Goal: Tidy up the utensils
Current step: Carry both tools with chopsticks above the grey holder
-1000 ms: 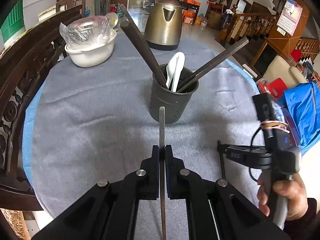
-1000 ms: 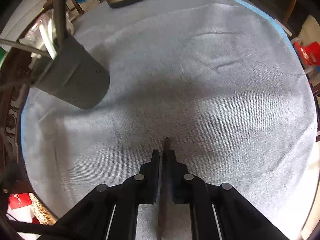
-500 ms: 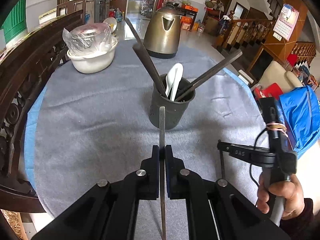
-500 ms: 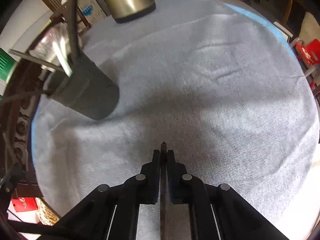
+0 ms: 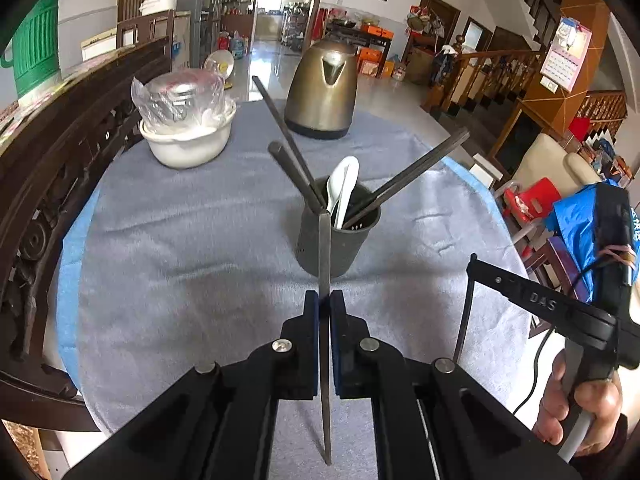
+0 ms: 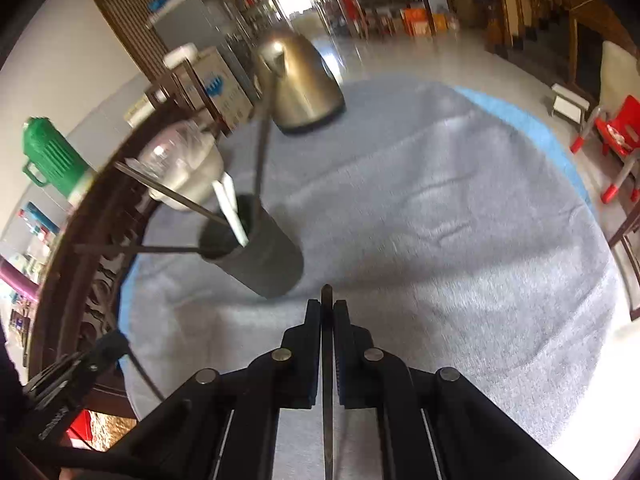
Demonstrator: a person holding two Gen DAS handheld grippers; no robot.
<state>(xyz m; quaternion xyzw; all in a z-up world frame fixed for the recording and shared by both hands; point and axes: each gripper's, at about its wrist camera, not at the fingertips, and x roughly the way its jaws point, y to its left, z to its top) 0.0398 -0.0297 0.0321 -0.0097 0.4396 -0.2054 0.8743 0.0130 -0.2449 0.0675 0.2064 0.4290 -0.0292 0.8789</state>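
Grey cloth covers the round surface [image 5: 192, 248], with a kettle [image 5: 322, 92] and a white bowl [image 5: 188, 144] at the far side. Near the middle stands a dark holder [image 5: 336, 240] with four dark chopsticks and a white spoon [image 5: 342, 188] leaning out of it.

Left hand-held gripper [image 5: 324, 308] is pressed together on a thin chopstick [image 5: 324, 256], whose tip reaches in front of the holder's rim. Right hand-held gripper [image 6: 327, 312] likewise pinches a second chopstick [image 6: 326, 296], only a short tip showing past its fingers, just beside the holder's base in that view. From the left wrist view the right gripper hangs off to the right, above the cloth.
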